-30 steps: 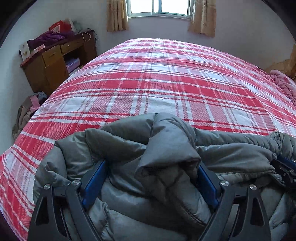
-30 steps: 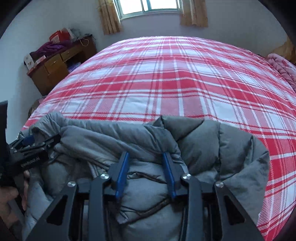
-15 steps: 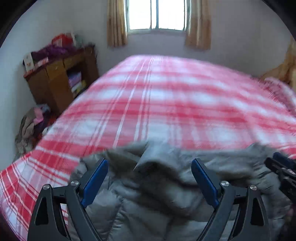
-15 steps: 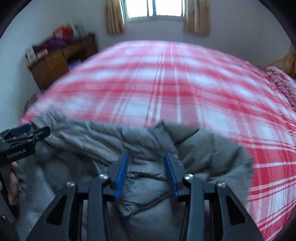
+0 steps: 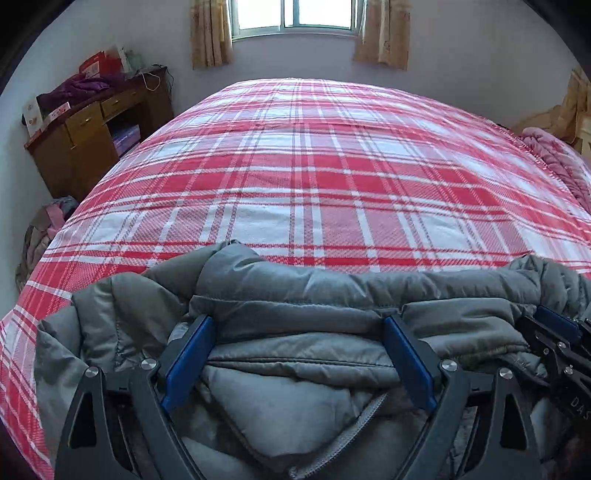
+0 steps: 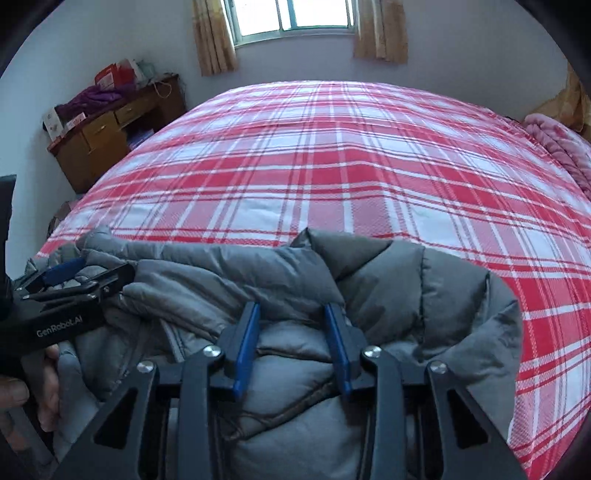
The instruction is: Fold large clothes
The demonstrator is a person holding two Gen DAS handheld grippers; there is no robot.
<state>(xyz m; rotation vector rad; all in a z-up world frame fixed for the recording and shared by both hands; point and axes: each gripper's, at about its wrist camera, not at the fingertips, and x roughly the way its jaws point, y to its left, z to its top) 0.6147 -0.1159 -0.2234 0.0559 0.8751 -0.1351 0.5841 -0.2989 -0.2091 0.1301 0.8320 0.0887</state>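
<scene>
A grey puffer jacket (image 5: 295, 295) lies bunched at the near edge of the bed, also seen in the right wrist view (image 6: 388, 280). My left gripper (image 5: 299, 325) is wide open, its blue pads resting on either side of a thick fold of the jacket. My right gripper (image 6: 291, 314) is partly closed, with a bulge of the jacket between its pads. The left gripper shows at the left of the right wrist view (image 6: 74, 280); the right gripper shows at the right of the left wrist view (image 5: 554, 332).
The bed carries a red and white plaid cover (image 5: 314, 166). A wooden desk (image 5: 92, 125) with clutter stands at the far left. A pink blanket (image 5: 546, 147) lies at the right edge. A window (image 5: 295, 14) with curtains is behind.
Both grippers dipped back toward the near edge and returned. The jacket's raised fold has flattened into a long roll across the front. The left jaws stay wide; the right jaws keep their gap.
</scene>
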